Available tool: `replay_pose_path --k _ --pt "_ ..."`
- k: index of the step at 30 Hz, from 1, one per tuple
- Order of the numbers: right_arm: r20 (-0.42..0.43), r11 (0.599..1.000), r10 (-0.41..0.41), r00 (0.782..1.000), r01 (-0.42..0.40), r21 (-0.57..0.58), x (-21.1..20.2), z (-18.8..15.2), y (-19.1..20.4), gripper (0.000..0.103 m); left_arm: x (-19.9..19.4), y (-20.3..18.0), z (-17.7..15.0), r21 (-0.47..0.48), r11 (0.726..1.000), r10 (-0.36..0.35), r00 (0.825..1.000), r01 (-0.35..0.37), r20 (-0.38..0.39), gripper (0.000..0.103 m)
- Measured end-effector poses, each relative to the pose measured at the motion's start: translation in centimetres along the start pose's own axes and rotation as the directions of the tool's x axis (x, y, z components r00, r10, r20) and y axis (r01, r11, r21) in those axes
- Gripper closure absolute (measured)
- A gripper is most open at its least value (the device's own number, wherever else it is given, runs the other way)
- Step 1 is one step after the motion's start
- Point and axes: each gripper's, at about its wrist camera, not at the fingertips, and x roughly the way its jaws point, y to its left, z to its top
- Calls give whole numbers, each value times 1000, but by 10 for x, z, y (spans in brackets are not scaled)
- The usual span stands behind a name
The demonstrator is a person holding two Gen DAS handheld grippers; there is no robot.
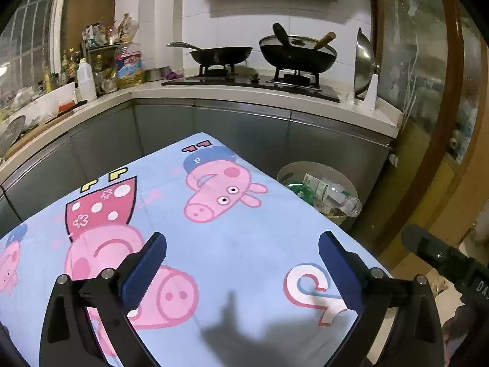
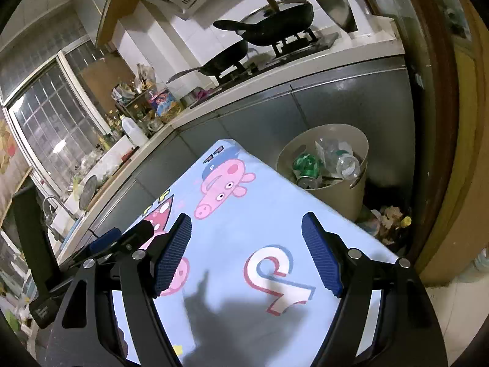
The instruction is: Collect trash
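A beige trash bin [image 1: 288, 169] [image 2: 360, 140] stands on the floor past the far right corner of the table. Inside it lie clear plastic bottles [image 1: 339, 197] [image 2: 347, 165] and crushed green cans [image 2: 307, 163]. My left gripper [image 1: 243, 244] hangs open above the table's light blue cartoon cloth [image 1: 262, 238], nothing between its blue pads. My right gripper [image 2: 247, 227] is open too, over the same cloth [image 2: 241, 238], with nothing held. The right gripper's black body [image 1: 443, 260] shows at the right edge of the left wrist view. The left gripper [image 2: 122, 238] appears beside my right one.
A kitchen counter [image 1: 244, 94] with grey cabinets runs behind the table. Two black pans [image 1: 223, 53] [image 1: 298, 53] sit on the stove. Bottles and jars [image 1: 88, 73] crowd the counter's left part. A wooden door frame [image 1: 428, 183] stands right; scraps [image 2: 391, 214] lie by the bin.
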Motion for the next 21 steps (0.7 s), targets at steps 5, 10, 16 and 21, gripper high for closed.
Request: replay_pose_path --k 5,10,16,21 --pt "1 1000 -8 1000 8 6 -1 -3 7 21 -7 -2 -3 39 995 91 996 -92 16 4" --pt "-2 1000 -1 1000 1 4 0 -3 12 20 -13 -3 -6 63 989 135 991 -136 17 4" --pt "-3 1000 3 1000 -3 7 -2 -4 17 19 -18 3 -5 45 991 129 992 -129 17 4" --pt "0 1000 1 1000 -1 6 -2 -4 18 19 -21 2 -5 48 990 136 991 -136 11 4"
